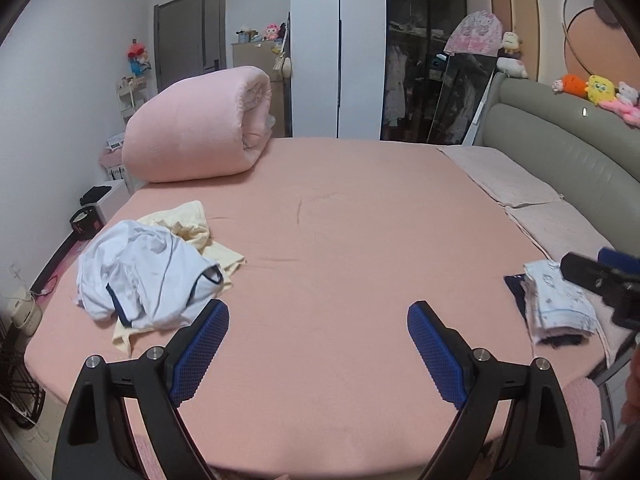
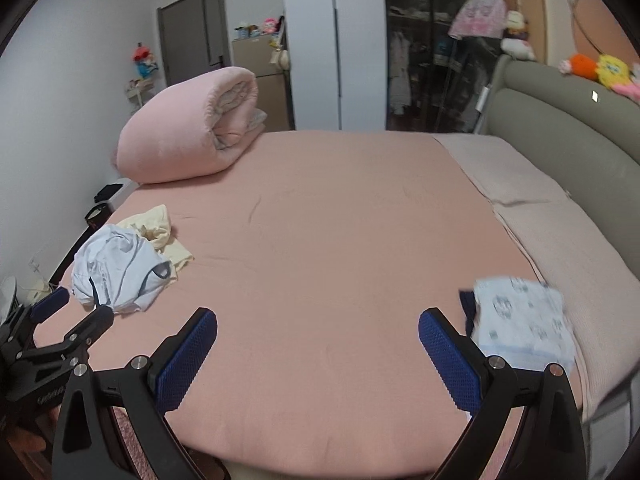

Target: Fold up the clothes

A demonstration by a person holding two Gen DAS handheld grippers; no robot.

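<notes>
Left wrist view alone shows dark cloth under the folded pile (image 1: 560, 304); both grippers' jaws gape empty.

Left tool (image 1: 318, 346) spread wide, right tool (image 2: 318, 354) likewise, both empty

Before me lies a wide bed (image 1: 340, 240) under a salmon-pink sheet, with two pale pillows (image 1: 504, 178) against a grey padded headboard (image 1: 560, 148). A rolled pink duvet (image 1: 192, 128) sits at its far left corner. Behind stands a wardrobe (image 1: 316, 52), white doors left, dark glass doors right. I note white walls, a grey door (image 1: 188, 40) at the back and plush toys (image 1: 600, 90) along the headboard top. Lighting is indoor, with a ceiling lamp reflected on the wardrobe.
</notes>
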